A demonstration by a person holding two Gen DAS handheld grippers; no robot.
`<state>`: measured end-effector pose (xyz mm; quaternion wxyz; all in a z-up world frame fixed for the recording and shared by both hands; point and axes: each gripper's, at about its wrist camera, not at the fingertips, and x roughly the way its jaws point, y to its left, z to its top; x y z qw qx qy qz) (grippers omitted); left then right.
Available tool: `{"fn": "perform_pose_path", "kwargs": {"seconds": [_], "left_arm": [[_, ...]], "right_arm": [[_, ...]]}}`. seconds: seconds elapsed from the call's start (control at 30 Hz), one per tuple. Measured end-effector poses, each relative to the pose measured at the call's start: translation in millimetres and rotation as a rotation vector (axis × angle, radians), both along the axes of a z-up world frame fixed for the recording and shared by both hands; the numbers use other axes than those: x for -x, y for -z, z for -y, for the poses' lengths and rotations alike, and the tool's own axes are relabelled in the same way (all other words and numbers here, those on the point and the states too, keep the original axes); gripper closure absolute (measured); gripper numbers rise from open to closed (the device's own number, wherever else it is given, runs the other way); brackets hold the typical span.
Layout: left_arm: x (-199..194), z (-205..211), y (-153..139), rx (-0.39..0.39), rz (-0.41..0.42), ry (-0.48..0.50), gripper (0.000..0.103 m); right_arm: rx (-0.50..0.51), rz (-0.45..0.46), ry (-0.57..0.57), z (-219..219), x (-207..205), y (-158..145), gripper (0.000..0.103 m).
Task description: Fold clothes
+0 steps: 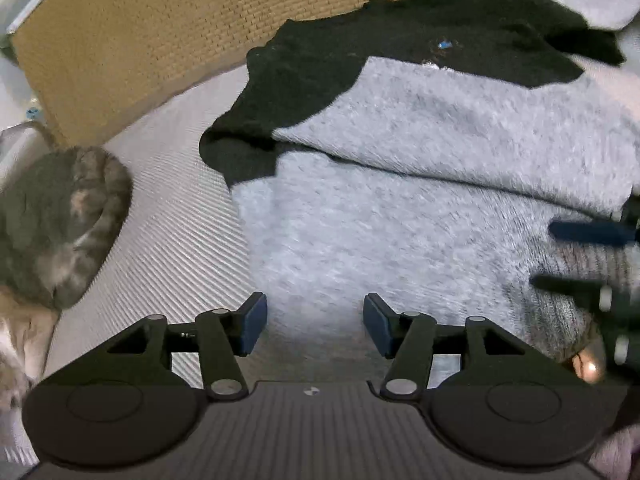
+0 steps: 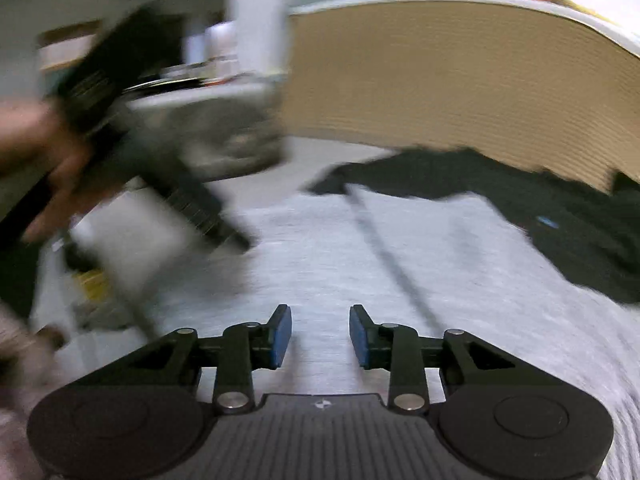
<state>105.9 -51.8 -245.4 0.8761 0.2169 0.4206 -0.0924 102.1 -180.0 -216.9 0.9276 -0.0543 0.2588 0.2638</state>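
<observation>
- Two grippers hover over a fuzzy grey garment (image 1: 420, 200) spread on a ribbed white bed surface (image 1: 176, 208).
- The left gripper (image 1: 315, 326) has its blue-padded jaws wide apart with nothing between them, above the near part of the grey garment.
- The right gripper (image 2: 320, 336) also has its jaws apart and empty, over the same grey garment (image 2: 400, 256); its view is heavily blurred.
- The grey garment has one flap folded over itself, leaving a crease across its middle in the left wrist view.
- A black garment (image 1: 400, 36) lies partly under the far edge of the grey one, reaching toward a tan woven headboard (image 1: 140, 32).
- A grey tabby cat (image 1: 60, 216) lies curled on the bed, left of the clothes and apart from them.
- In the right wrist view a hand (image 2: 44, 160) grips the other tool's black handle at the left edge.
</observation>
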Motion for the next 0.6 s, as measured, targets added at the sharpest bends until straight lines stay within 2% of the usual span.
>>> {"fn": "perform_pose_path", "kwargs": {"seconds": [0.07,0.17,0.27,0.3,0.6], "left_arm": [[10.9,5.7,10.2,-0.021,0.056,-0.010,0.039],[24.7,11.3,20.4,-0.035,0.129,-0.028,0.039],[22.3,-0.1,17.1,0.040,0.132,-0.069,0.034],[20.6,-3.6,16.7,0.071,0.128,-0.093,0.031],[19.6,-3.6,18.2,0.108,0.137,-0.148,0.027]], "right_arm": [[-0.024,-0.015,0.077,8.9,-4.1,0.7,0.067],[-0.059,-0.036,0.194,22.2,-10.2,1.7,0.067],[-0.045,-0.046,0.201,19.9,-14.1,4.3,0.064],[-0.033,-0.054,0.195,18.0,-14.9,5.8,0.060],[0.017,-0.064,0.185,9.8,-13.1,11.1,0.054]]}}
